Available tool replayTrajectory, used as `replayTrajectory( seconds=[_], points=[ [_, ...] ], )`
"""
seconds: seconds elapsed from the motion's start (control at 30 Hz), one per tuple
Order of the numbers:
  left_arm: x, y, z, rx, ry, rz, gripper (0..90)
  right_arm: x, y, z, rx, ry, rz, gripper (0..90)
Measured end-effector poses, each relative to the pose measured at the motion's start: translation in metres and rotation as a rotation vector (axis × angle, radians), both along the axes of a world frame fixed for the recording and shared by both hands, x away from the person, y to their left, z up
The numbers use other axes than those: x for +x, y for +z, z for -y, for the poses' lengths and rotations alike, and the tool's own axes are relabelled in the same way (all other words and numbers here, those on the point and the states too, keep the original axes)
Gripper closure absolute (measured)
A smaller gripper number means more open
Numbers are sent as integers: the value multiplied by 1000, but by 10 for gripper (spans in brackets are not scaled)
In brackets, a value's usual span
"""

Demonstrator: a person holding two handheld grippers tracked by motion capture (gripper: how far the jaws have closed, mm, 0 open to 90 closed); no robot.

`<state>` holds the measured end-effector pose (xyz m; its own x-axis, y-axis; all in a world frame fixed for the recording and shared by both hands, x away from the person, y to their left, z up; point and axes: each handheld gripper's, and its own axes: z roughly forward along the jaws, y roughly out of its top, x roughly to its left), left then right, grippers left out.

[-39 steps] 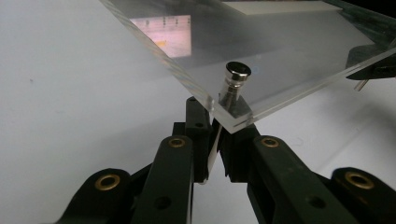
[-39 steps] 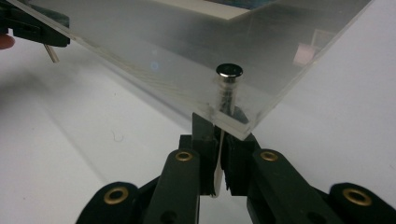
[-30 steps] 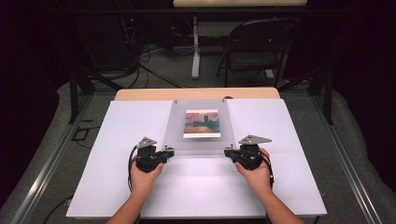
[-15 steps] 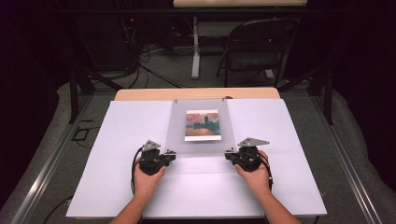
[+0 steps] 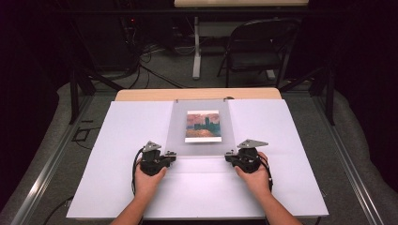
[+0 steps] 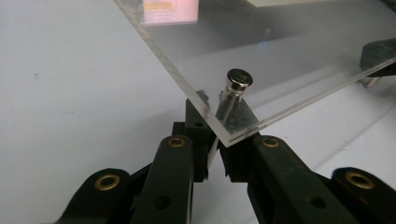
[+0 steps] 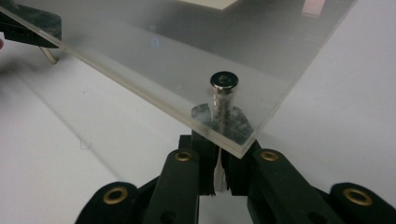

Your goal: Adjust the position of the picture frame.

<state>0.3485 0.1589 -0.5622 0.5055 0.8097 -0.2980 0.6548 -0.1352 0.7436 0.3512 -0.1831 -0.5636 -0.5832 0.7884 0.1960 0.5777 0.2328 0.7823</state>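
A clear acrylic sheet [image 5: 202,143] lies over a small landscape picture [image 5: 203,125] on the white table top [image 5: 117,187]. A metal pin [image 6: 238,81] with a round head passes through the sheet's near left corner. My left gripper [image 6: 217,154] is shut on that pin's shaft just under the corner. A matching pin [image 7: 223,84] goes through the near right corner, and my right gripper [image 7: 218,163] is shut on its shaft below the sheet. In the high view the left gripper [image 5: 172,154] and right gripper [image 5: 228,154] sit at the sheet's two near corners.
The white board covers a wooden table [image 5: 197,93]. A folding chair [image 5: 253,47] and a table leg [image 5: 196,51] stand on the floor beyond it, with cables around. Metal rails [image 5: 47,164] run along both sides.
Both hands have shifted slightly toward the near edge of the table. The grips on the two pins look the same.
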Motion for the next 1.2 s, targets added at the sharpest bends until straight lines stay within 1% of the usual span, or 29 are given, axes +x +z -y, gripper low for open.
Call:
replayTrajectory(
  seconds=[0.07, 0.3, 0.5, 0.63, 0.67, 0.7, 0.73, 0.83, 0.87, 0.9, 0.93, 0.97, 1.0, 1.03, 1.07, 1.1, 1.13, 1.17, 1.2],
  points=[
    [0, 0, 0, 2, 0, 1, 826, 0, -1, 0, 6, -1, -3, 847],
    [0, 1, 0, 5, -12, -2, 826, 0, -2, 1, 3, 2, -5, 848],
    [-2, 1, 2, 8, -14, 2, 827, 0, -1, 2, -7, -2, -2, 849],
    [-2, 0, 2, 5, -10, 0, 825, 0, -1, 2, -6, -2, -4, 848],
    [-2, 0, 2, 10, -10, 4, 825, 0, -2, 2, 4, -4, -4, 846],
    [-2, 0, 2, 10, -10, 4, 824, 0, -2, 2, 4, -4, -4, 846],
    [-3, 0, 2, 6, -4, 9, 824, 0, -2, 3, 7, -3, -8, 844],
    [-3, -1, 2, -5, -1, 7, 812, -1, -2, 3, 13, -7, -11, 816],
    [-3, -1, 1, -3, 2, 9, 784, -2, -1, 2, 6, -4, -2, 787],
    [-4, -1, 2, -5, 6, 13, 784, -2, -1, 2, 6, -4, -2, 787],
    [-4, 0, 1, -3, 6, 13, 767, -3, -1, 1, 2, -1, 13, 766],
    [-6, 0, 2, 5, 23, 17, 706, -6, 1, -1, -15, 1, 31, 704],
    [-6, 0, 2, 5, 23, 17, 668, -7, 2, -2, -28, 0, 42, 668],
    [-7, 0, 2, 17, 27, 25, 668, -7, 2, -2, -28, 0, 42, 668],
    [-8, 1, 3, 28, 26, 32, 603, -9, 3, -4, -58, -9, 61, 608],
    [-9, 2, 4, 34, 30, 35, 603, -9, 3, -4, -58, -9, 61, 608],
    [-12, 3, 5, 44, 17, 34, 547, -12, 4, -6, -73, -14, 72, 556],
    [-13, 3, 6, 48, 20, 39, 523, -13, 4, -7, -79, -15, 78, 530],
    [-15, 3, 7, 55, 23, 39, 494, -14, 5, -7, -89, -17, 74, 507]
  ],
)
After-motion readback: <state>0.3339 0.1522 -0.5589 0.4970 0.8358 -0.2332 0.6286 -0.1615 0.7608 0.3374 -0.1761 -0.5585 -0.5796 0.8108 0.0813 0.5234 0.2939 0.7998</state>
